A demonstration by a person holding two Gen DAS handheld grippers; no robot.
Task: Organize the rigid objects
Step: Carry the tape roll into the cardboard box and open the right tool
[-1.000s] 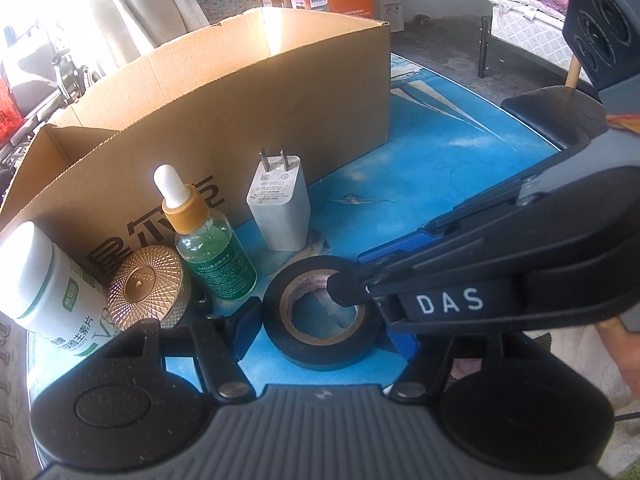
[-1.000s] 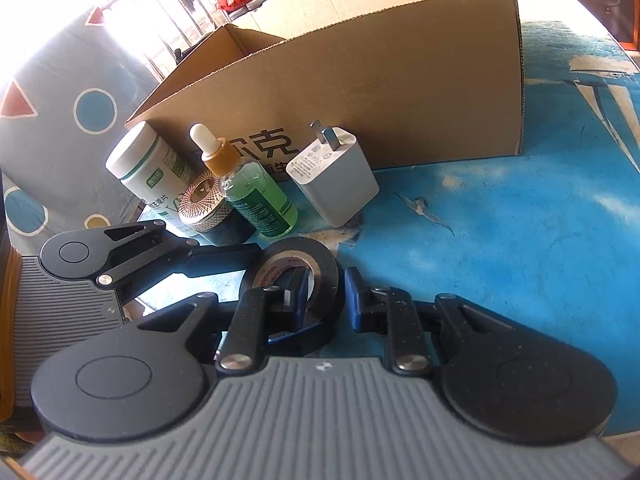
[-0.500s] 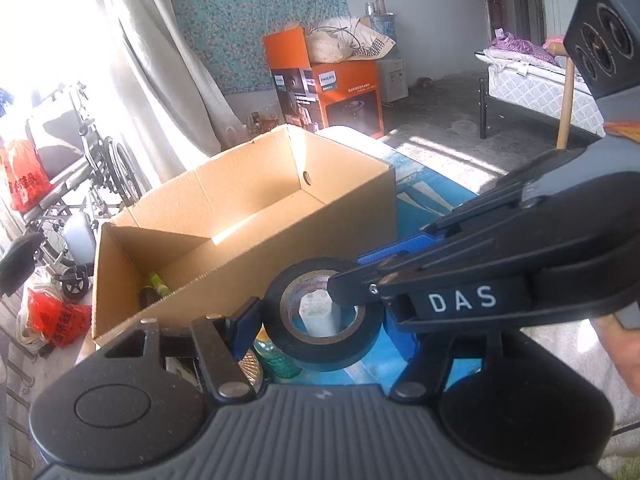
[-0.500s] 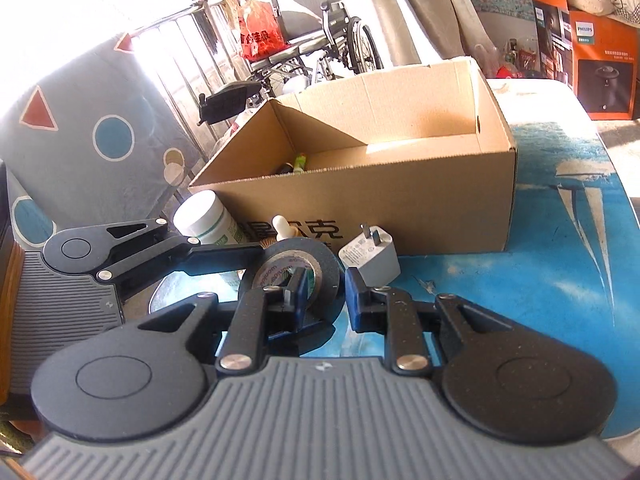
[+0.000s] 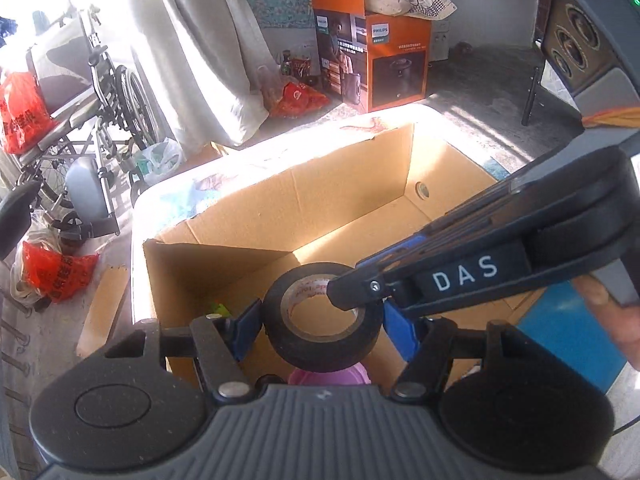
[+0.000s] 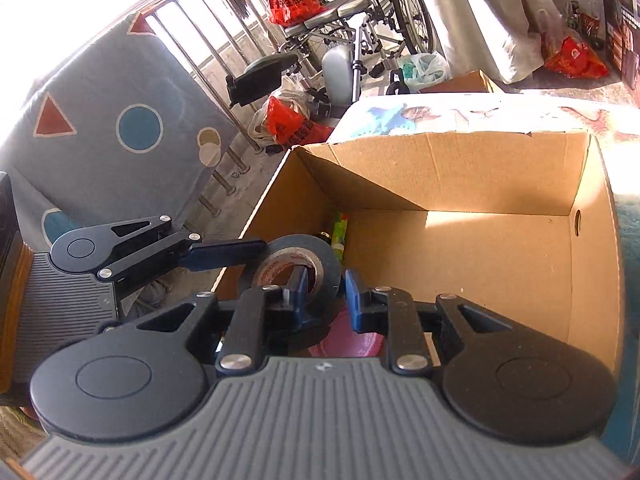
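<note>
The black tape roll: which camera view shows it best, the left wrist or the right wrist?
The left wrist view: there the black tape roll faces the camera, ring and printed core visible, over the cardboard box. In the right wrist view the roll is seen obliquely, its lower part hidden behind the right gripper's fingers.

pink lid (image 5: 328, 378) mostly hidden under tape roll (image 5: 322, 316), box contents indistinct

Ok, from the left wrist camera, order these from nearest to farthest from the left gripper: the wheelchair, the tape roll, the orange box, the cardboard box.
1. tape roll, between the left gripper fingers.
2. cardboard box, directly below and ahead.
3. wheelchair, far left, and orange box, top centre: too close to call.
</note>
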